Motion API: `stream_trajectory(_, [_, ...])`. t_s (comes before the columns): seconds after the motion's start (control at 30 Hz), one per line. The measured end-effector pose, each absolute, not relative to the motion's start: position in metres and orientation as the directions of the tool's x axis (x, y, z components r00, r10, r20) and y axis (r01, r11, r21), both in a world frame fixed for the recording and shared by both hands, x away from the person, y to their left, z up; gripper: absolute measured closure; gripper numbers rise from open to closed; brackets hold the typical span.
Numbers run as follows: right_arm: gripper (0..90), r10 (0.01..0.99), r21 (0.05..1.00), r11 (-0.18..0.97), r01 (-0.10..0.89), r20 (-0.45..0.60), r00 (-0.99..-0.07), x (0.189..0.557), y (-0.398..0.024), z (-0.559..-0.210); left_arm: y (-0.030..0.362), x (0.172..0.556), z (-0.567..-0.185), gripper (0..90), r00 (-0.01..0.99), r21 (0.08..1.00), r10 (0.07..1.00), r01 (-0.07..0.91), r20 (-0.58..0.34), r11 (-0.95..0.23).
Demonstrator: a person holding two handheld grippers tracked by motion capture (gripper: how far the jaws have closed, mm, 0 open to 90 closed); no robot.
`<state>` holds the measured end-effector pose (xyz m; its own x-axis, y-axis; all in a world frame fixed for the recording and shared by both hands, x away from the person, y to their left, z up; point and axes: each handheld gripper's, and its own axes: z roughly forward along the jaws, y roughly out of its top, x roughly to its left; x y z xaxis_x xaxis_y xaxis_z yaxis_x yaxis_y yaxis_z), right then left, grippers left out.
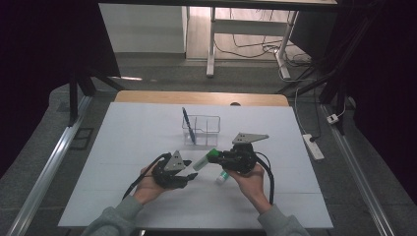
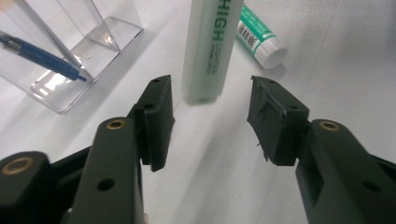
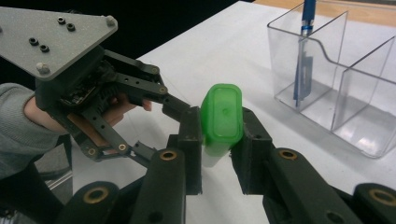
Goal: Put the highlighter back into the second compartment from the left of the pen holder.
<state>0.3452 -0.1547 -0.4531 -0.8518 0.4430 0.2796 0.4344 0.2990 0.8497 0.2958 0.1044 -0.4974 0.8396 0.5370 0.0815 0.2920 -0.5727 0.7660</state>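
Between the jaws of my right gripper point(image 3: 223, 140), near the middle of the white tabletop point(image 1: 123, 147), is the pale green plastic highlighter with a bright green cap point(image 3: 222, 122); the pads press on it at the cap end, so this gripper is clamped on the pen. In the high view the highlighter point(image 1: 205, 159) is lifted off the tabletop and slants from the right gripper point(image 1: 216, 158) down toward the left one. In the left gripper view its pale barrel point(image 2: 211, 46), lettered "HIGH", hangs with its blunt end between the jaws of my left gripper point(image 2: 210, 116), which stand apart on either side with a clear gap to each pad: this gripper is open around the barrel and grips nothing. My left gripper point(image 1: 189, 176) sits just beside the highlighter's lower end in the high view.

Just beyond, lying on the tabletop under my right hand point(image 1: 253, 179), is a small white tube with a green label and barcode point(image 2: 259, 35). Farther back stands a clear acrylic divided organiser box point(image 3: 336, 79), upright, with a blue ballpoint pen point(image 3: 303, 51) leaning in its left compartment as the right gripper view shows it.
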Motion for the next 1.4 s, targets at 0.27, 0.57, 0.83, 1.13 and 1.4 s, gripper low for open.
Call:
stream_trajectory(0.27, [74.4, 0.459, 0.862, 0.285, 0.42, 0.261, -0.849, 0.345, -0.159, -0.448, 0.133, 0.291, -0.496, 44.4, 0.8, 0.788, 0.599, 0.351, 0.027, -0.505])
stream_trajectory(0.57, [74.4, 0.47, 0.869, 0.28, 0.408, 0.246, -0.847, 0.346, -0.162, -0.444, 0.159, 0.285, -0.499, 41.8, 0.759, 0.792, 0.651, 0.405, -0.014, -0.456])
stream_trajectory(0.83, [74.4, 0.483, 0.874, 0.274, 0.401, 0.235, -0.843, 0.347, -0.164, -0.443, 0.178, 0.278, -0.501, 41.1, 0.733, 0.794, 0.68, 0.428, -0.027, -0.43])
stream_trajectory(1.13, [74.4, 0.492, 0.886, 0.259, 0.384, 0.222, -0.842, 0.348, -0.168, -0.436, 0.201, 0.267, -0.504, 40.8, 0.701, 0.802, 0.712, 0.445, -0.036, -0.397])
stream_trajectory(1.4, [74.4, 0.499, 0.895, 0.25, 0.369, 0.208, -0.842, 0.349, -0.169, -0.43, 0.211, 0.266, -0.507, 40.1, 0.684, 0.802, 0.728, 0.463, -0.053, -0.376])
